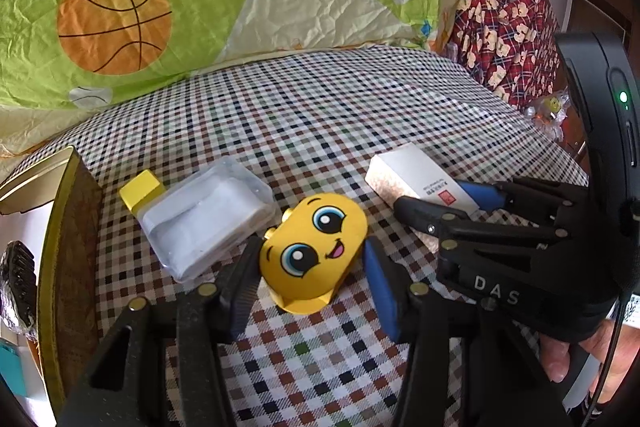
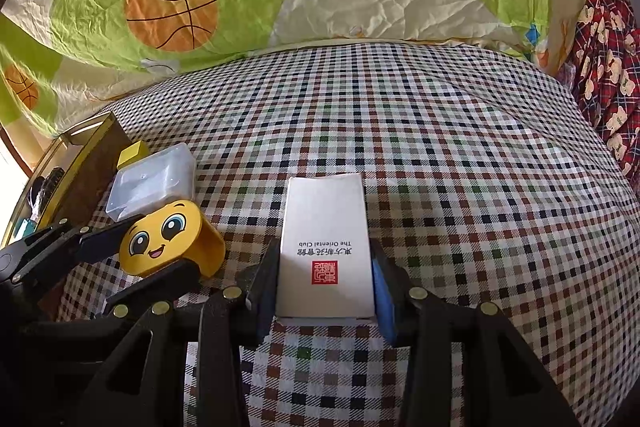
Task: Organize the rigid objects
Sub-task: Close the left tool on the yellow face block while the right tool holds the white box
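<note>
The yellow toy (image 1: pixel 314 251) with a cartoon face lies on the checked worktop (image 1: pixel 320 115), just beside a clear case (image 1: pixel 208 219). The left hand-held gripper (image 1: pixel 310 287) straddles it, pads seemingly touching its sides. It looks like light, hard, smooth plastic; its curved shell could slip, so the flat flanks suit best. The right hand-held gripper (image 2: pixel 326 287) is clamped on the white box (image 2: pixel 326 247), stiff card that could dent if squeezed.
</note>
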{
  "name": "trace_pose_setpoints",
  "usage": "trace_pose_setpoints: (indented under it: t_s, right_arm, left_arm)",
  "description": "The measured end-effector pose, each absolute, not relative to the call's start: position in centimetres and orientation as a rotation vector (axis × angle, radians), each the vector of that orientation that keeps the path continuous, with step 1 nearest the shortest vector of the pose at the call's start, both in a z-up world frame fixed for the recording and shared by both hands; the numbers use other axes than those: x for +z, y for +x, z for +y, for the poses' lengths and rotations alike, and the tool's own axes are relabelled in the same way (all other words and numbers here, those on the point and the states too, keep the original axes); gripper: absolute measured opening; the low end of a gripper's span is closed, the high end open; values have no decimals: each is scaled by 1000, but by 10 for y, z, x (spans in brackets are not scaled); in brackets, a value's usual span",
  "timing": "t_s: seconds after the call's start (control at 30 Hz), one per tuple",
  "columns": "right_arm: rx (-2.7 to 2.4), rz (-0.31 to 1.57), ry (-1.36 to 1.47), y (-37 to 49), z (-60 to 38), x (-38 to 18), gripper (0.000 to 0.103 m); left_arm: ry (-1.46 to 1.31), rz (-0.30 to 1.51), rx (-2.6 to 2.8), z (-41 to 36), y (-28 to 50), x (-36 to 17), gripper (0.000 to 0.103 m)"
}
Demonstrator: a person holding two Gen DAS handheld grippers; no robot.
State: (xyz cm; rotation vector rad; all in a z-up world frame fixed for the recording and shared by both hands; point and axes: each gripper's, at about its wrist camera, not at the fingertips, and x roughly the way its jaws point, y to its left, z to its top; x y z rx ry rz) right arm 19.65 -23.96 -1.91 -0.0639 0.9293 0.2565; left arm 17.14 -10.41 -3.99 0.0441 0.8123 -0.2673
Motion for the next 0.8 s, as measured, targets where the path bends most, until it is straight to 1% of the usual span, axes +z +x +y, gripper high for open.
trace_pose_setpoints:
  t_s: [0.3,0.6,0.8]
  right_arm:
    - [261,931,-79,196,-237,-20,43]
    - [283,895,-94,191,-233,-14,43]
    - [305,852,-105,184,-230,-8,43]
  left_arm:
    - [-2,758,-235,-92,166,-32,50]
    - [7,690,-219,-92,157,-24,50]
    - [-4,613,-194,-87,147,-16,50]
